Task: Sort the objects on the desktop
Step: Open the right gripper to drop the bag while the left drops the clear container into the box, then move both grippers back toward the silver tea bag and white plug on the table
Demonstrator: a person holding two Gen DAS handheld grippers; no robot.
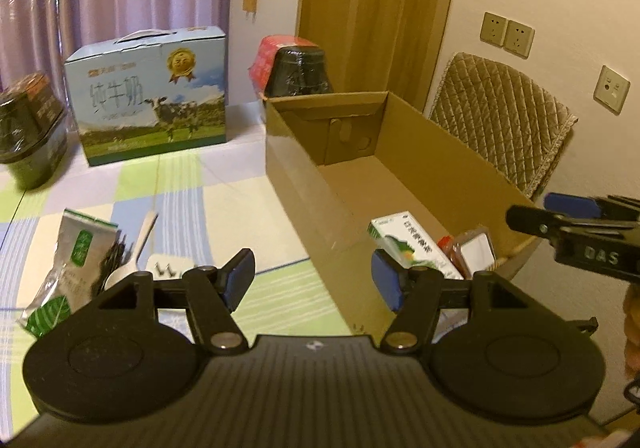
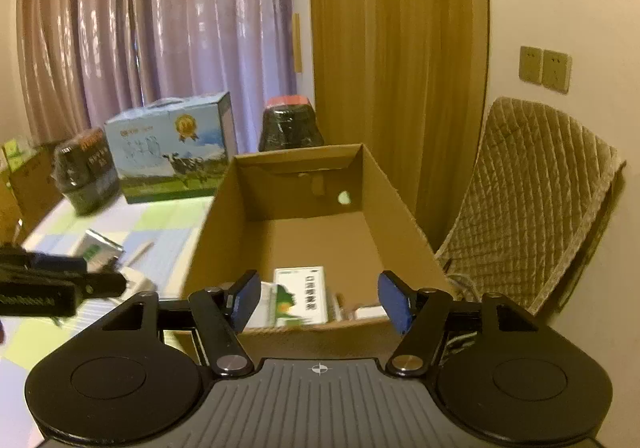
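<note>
An open cardboard box (image 1: 304, 163) (image 2: 224, 215) stands on the checked tablecloth. Inside its near end lie a white and green medicine carton (image 1: 412, 244) (image 2: 300, 296) and a small red and white pack (image 1: 468, 248). My left gripper (image 1: 314, 280) is open and empty, over the box's near left corner. My right gripper (image 2: 320, 298) is open and empty, above the box's near edge; it also shows at the right in the left wrist view (image 1: 576, 224). On the cloth to the left lie a green and silver pouch (image 1: 76, 256) (image 2: 100, 248), a white spoon (image 1: 136, 252) and a white plug (image 1: 168, 268).
A blue milk carton case (image 1: 148, 95) (image 2: 176, 151) and dark wrapped jars (image 1: 300, 71) (image 1: 28, 127) stand at the back of the table. A quilted chair (image 1: 504, 119) (image 2: 532, 203) stands to the right of the box. Curtains and a wall lie behind.
</note>
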